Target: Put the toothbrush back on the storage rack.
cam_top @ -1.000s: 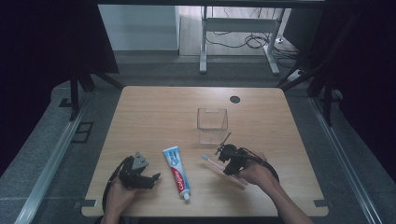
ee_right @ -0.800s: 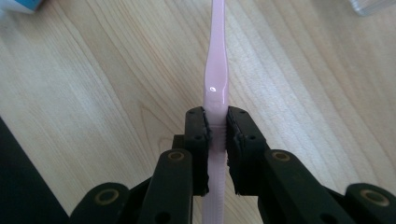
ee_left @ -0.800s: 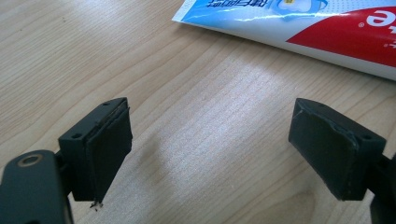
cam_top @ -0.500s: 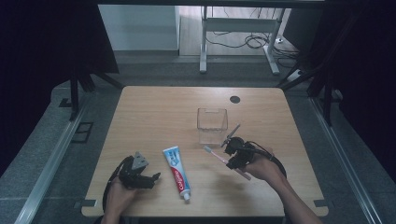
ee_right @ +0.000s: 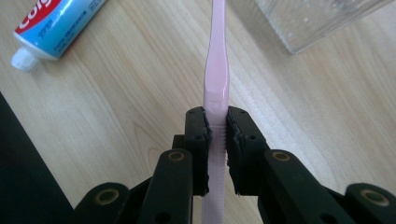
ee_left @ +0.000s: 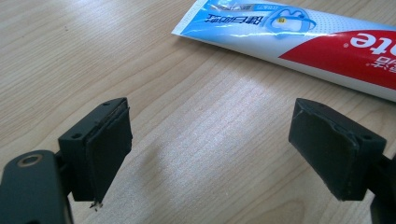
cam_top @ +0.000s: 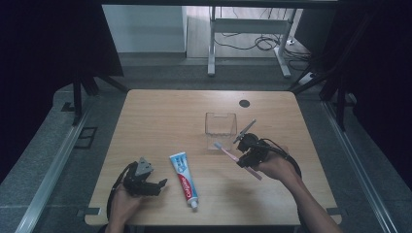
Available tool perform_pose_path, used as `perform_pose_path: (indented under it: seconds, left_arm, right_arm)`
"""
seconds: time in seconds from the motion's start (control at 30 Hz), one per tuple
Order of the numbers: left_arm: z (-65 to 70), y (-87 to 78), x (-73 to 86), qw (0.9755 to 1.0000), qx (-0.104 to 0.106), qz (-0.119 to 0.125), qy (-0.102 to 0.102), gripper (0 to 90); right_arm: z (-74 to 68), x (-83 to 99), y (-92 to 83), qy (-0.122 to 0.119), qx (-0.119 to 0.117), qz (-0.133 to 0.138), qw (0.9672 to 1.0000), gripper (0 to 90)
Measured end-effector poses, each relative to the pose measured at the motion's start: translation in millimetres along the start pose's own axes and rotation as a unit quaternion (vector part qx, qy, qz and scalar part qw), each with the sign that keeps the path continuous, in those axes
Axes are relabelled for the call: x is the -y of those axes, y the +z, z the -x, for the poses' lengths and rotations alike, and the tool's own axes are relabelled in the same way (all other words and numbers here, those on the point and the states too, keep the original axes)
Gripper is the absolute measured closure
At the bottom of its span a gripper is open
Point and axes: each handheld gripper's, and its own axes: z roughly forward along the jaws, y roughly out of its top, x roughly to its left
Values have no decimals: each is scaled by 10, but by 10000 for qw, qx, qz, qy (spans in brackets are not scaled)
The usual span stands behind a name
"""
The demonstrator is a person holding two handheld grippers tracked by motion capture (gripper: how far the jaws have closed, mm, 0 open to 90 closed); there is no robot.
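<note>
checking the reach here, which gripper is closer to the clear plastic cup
Right. The right gripper, shut on the pink toothbrush, hovers just in front and right of the clear plastic cup. The left gripper sits open at the near left edge, beyond the toothpaste tube.

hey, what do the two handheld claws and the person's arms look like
Both claws are black. The left claw carries a grey three-cornered plate on top, and a black cable loops from its body. Its fingers are blocky, with flat dark pads. The right claw has a thin grey strut and a black cable curling behind the hand. The forearms are bare, with no sleeves visible.
</note>
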Motion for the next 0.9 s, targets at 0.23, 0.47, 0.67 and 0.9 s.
perform_pose_path:
  seconds: [0.23, 0.47, 0.67, 0.9]
  left_arm:
    - [-4, 0, -2, 10000, -4, -21, 20, 135]
    - [-4, 1, -2, 10000, -21, -38, 25, 135]
    - [-5, 4, -3, 10000, -20, -50, 31, 135]
    - [-8, 0, -3, 10000, -34, -22, 29, 136]
  right_arm:
    - [63, -68, -89, 89, 4, 150, 9998, 794]
    - [96, -185, -140, 113, 30, 343, 9993, 795]
    - [105, -270, -158, 139, 94, 476, 9987, 795]
    - [134, -385, -179, 230, 133, 727, 9970, 795]
